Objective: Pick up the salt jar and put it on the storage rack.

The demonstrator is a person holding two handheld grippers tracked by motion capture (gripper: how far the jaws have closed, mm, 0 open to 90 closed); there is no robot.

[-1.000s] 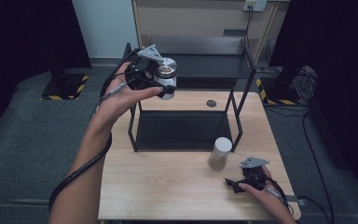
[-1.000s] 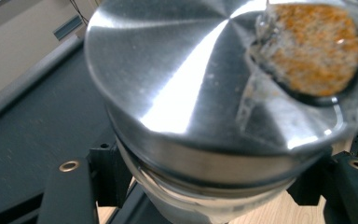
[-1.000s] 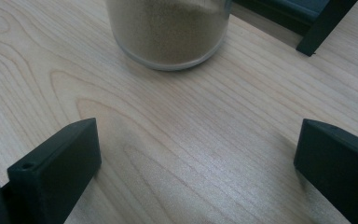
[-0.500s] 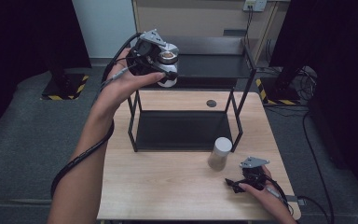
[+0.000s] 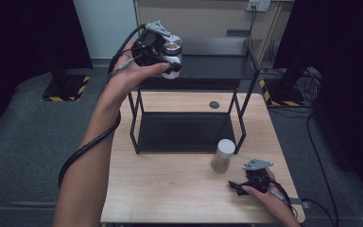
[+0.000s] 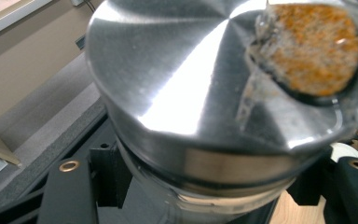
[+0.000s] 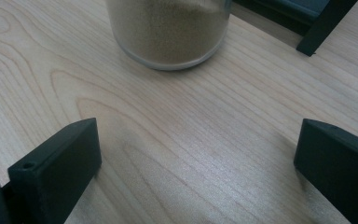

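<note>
- Jar work is in hand: the left gripper point(image 5: 163, 47) has its jaws clamped on a small glass jar with a steel lid point(image 5: 172, 53), held high at the far left, level with the top shelf point(image 5: 212, 66) of a black metal rack point(image 5: 236, 118).
- The jar sits just at the near left edge of that shelf, in the air, so the likely aim is to set it down there; a grip low on the glass body leaves the lid free.
- In the left gripper view the steel lid point(image 6: 177, 79) looms close, and a mirrored patch near its right edge shows orange-brown grains point(image 6: 317, 46), probably a spice.
- A second jar with a white lid point(image 5: 223, 155) stands on the worktop point(image 5: 170, 189) just in front of the rack's near right leg.
- The right gripper point(image 5: 246, 185) rests low on the worktop near that jar, jaws wide apart and holding nothing; in its own view the jar of tan powder point(image 7: 168, 28) stands ahead of the jaws, well placed for a later grasp.
- No brand, label or writing can be read on either jar.
</note>
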